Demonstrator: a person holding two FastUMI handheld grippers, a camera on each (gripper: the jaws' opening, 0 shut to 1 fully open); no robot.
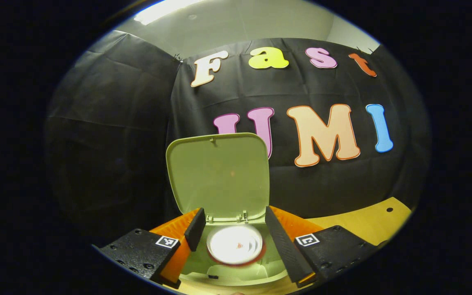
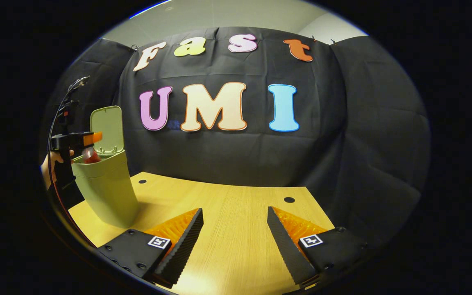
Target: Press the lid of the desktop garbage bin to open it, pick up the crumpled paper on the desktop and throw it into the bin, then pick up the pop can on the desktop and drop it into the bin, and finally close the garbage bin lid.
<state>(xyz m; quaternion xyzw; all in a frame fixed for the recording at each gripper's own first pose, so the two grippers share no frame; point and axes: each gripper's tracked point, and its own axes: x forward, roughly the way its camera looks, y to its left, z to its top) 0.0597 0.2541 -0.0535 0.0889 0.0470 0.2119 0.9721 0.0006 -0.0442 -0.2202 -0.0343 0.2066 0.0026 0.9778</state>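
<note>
A wooden desktop (image 2: 228, 229) runs across the lower frame before the black cloth wall. At left centre stands the bin (image 2: 105, 192), lid (image 2: 107, 127) raised. The left gripper (image 1: 234, 233) hangs over its mouth, fingers spread, the pop can (image 1: 235, 244) between them end-on, long axis vertical, apparently dropping. The right gripper (image 2: 235, 233) gapes empty. Closing the lid seemingly remains.

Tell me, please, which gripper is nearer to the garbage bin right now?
Left. The left gripper hangs right over the open garbage bin, a can between its fingers; the right gripper sits apart, over bare table beside it.
</note>
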